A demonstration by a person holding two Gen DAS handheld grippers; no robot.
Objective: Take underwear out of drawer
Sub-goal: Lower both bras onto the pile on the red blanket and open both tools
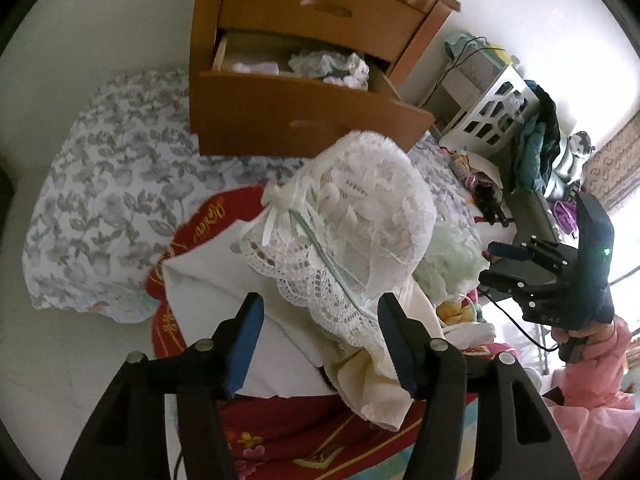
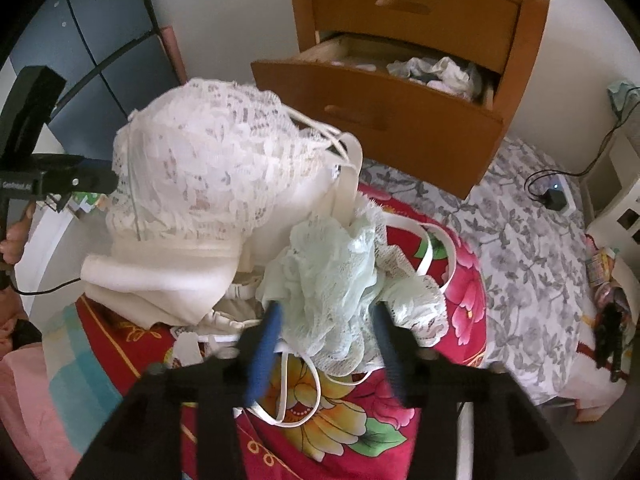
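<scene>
Both my grippers, left (image 1: 320, 340) and right (image 2: 326, 344), stand apart over the underwear (image 2: 336, 276) piled on the bed (image 2: 532, 248), so straps (image 2: 300, 396) may snag a finger while more waits in the drawer (image 2: 400, 120).

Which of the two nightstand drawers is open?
The lower drawer: it is pulled out with crumpled garments showing inside. The upper drawer sits flush and shut.

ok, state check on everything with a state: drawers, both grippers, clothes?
top drawer: closed
lower drawer: pulled open, clothes still inside
white lace bra: out, on the red quilt
green lace underwear: out, on the quilt
left gripper: open
right gripper: open, underwear between the fingers
</scene>
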